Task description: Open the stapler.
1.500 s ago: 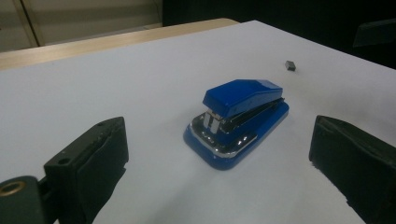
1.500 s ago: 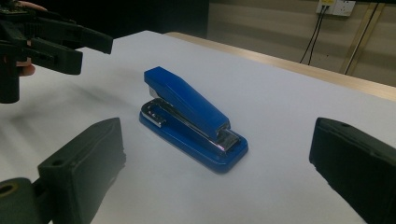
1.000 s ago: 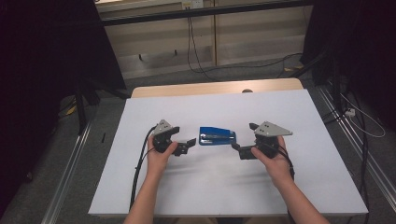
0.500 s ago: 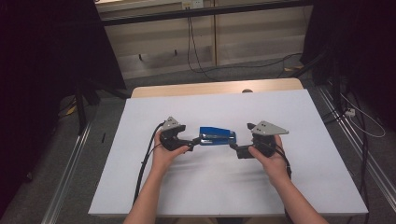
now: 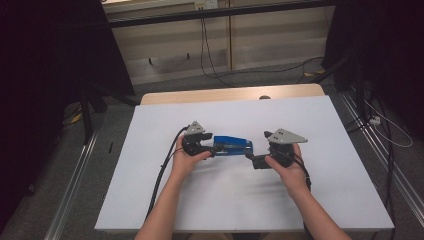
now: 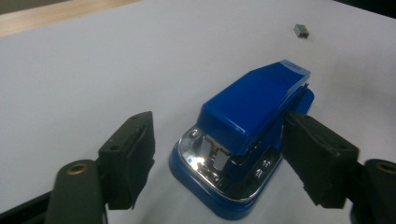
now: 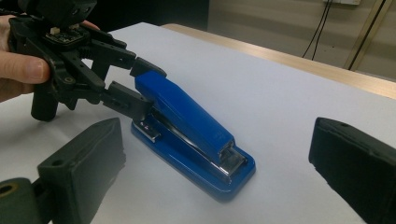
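Stapler (image 5: 232, 146), blue, lies flat on the white counter (image 5: 325, 200) near its middle, long axis running left to right in the high view. Its hinged end points left, toward the left claw (image 5: 212, 149); its chrome mouth end points right, toward the right claw (image 5: 250, 159).

Left claw: jaws have just been closing, with the stapler's left end between them. In the left gripper view the stapler (image 6: 247, 140) sits between the two black pads; the right-hand pad lies against or just beside the blue top, while the left-hand pad stands clear of the base with bare counter (image 6: 93, 70) showing in the gap. In the right gripper view this left claw (image 7: 135, 86) straddles the raised rear of the stapler (image 7: 191, 135), one pad at the far side of the top, the other at the near side by the base. Not yet clamped on both sides, so the claw reads as released around the thing, not grasping it.

Right claw: jaws spread wide, nothing between the pads. It sits just right of and slightly nearer than the stapler's mouth end, apart from it.

Small dark block (image 6: 301, 30) lies on the counter beyond the stapler, well apart from it, in the left gripper view.
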`<control>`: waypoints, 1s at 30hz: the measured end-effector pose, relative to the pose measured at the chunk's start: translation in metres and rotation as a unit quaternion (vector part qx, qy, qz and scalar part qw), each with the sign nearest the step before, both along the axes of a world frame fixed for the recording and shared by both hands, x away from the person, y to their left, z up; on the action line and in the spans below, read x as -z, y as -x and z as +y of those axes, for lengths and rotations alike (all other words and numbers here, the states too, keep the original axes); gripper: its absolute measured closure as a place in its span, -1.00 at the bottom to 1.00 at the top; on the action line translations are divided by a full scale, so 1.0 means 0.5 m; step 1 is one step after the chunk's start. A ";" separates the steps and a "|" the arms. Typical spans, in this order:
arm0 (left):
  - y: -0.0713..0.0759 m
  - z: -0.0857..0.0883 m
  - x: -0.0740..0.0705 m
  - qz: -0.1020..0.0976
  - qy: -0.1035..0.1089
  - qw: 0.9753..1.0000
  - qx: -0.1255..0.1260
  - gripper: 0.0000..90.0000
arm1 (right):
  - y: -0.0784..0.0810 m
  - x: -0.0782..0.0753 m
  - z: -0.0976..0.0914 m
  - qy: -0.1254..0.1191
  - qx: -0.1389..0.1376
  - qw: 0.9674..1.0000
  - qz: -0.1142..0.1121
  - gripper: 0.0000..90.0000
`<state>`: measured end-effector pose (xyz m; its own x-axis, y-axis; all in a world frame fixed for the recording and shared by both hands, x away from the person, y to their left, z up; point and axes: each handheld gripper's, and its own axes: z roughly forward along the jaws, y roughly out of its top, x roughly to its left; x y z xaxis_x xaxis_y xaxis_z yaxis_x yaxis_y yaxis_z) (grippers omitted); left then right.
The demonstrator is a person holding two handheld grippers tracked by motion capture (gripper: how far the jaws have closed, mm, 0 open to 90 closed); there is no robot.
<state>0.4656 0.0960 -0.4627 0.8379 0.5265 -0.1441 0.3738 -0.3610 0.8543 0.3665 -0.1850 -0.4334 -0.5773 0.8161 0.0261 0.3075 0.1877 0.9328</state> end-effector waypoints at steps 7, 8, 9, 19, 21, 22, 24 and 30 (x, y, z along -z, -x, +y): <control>-0.007 0.000 0.002 0.013 0.008 0.999 0.031 -0.06 | -0.003 0.011 0.002 0.003 0.001 1.000 0.008 -0.94; -0.009 0.001 0.002 0.016 0.011 0.999 0.041 -0.01 | -0.002 0.012 0.003 0.004 0.000 1.000 0.010 -0.94; -0.009 0.001 0.002 0.016 0.014 0.999 0.048 0.05 | -0.002 0.013 0.004 0.005 0.000 1.000 0.010 -0.94; -0.009 -0.001 -0.011 0.010 0.012 0.998 0.054 0.17 | -0.006 0.020 0.029 0.010 -0.003 1.000 0.023 -0.93; -0.009 -0.001 -0.014 0.010 0.008 0.998 0.054 0.17 | -0.007 0.021 0.038 0.013 -0.006 1.000 0.025 -0.93; -0.008 -0.003 -0.019 0.009 0.007 0.999 0.051 0.17 | -0.008 0.022 0.042 0.013 -0.009 1.000 0.026 -0.93; -0.007 -0.005 -0.024 0.007 0.008 0.999 0.049 0.17 | -0.008 0.025 0.050 0.019 -0.011 0.999 0.029 -0.93; 0.000 -0.011 -0.051 0.001 0.065 0.997 0.042 0.28 | -0.012 0.042 0.075 0.013 -0.014 0.999 0.049 -0.93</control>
<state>0.4658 0.0904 -0.4371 0.8780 0.4312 -0.2081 0.3485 -0.2775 0.8953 0.3727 -0.1476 -0.4542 -0.5953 0.8010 0.0629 0.3923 0.2215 0.8928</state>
